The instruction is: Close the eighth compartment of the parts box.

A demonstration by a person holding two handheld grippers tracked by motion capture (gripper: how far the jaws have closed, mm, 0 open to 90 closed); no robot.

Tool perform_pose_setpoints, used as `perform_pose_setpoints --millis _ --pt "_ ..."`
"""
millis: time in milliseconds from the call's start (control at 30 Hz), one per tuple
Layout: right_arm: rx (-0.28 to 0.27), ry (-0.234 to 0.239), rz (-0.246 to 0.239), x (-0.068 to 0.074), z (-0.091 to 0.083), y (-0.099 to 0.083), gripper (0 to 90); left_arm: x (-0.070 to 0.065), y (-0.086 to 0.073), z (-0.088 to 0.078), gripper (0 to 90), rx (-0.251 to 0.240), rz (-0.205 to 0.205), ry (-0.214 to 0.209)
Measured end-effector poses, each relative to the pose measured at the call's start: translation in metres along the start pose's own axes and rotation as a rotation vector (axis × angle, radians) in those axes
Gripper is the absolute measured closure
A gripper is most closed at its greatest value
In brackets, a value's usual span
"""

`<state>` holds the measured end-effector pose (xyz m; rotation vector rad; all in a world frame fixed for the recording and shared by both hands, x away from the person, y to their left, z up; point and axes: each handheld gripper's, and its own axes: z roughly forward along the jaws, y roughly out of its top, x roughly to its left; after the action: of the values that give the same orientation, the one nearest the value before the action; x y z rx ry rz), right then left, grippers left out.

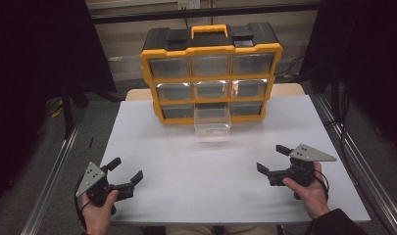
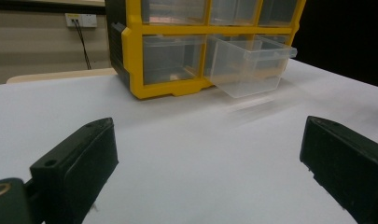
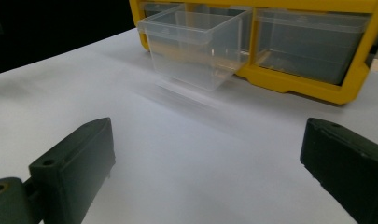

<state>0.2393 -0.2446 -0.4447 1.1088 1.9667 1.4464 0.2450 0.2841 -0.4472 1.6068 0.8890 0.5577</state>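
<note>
Standing at the far end of the white table (image 1: 186, 166), the yellow organizer (image 1: 211, 73) is showing its bottom middle clear drawer (image 1: 212, 120) pulled out. Nearer the person, the left gripper (image 1: 124, 172) and right gripper (image 1: 270, 158) are hovering well short of the organizer, jaws spread, gripping nothing.

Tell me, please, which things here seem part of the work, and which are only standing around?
Likely part of the work:
- yellow drawer cabinet
- clear drawer, bottom middle, pulled out
- left hand-held gripper, jaws open
- right hand-held gripper, jaws open

Only around:
- white table
- wall socket with its cable
- metal rails beside the table
</note>
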Motion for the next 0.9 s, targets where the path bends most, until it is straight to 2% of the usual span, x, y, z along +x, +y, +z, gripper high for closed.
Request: perform_pose_setpoints --millis 100,300,333,400,567,667,900 --pt "0.003 0.017 -0.013 0.006 0.005 0.002 2.5 0.001 0.001 -0.001 3.9 0.008 0.016 -0.001" --pt "0.006 0.038 -0.026 0.012 0.012 0.006 2.8 0.0 0.0 0.0 3.9 -0.001 -0.001 -0.002" --pt "0.0 0.041 -0.021 0.013 0.014 0.008 2.7 0.0 0.0 -0.001 3.9 0.009 0.011 0.0" --pt "-0.004 0.055 -0.02 0.016 0.018 0.011 2.5 0.0 -0.001 0.0 3.9 0.009 0.006 -0.001" --pt "0.005 0.08 -0.034 0.024 0.031 0.015 4.5 0.0 -0.001 -0.001 3.9 0.009 0.007 -0.001" --pt "0.011 0.092 -0.02 0.026 0.039 0.017 6.0 0.0 -0.001 -0.001 3.9 0.011 0.011 -0.002" --pt "0.011 0.126 -0.031 0.033 0.056 0.025 10.0 0.0 0.0 0.0 3.9 0.01 0.013 -0.007"
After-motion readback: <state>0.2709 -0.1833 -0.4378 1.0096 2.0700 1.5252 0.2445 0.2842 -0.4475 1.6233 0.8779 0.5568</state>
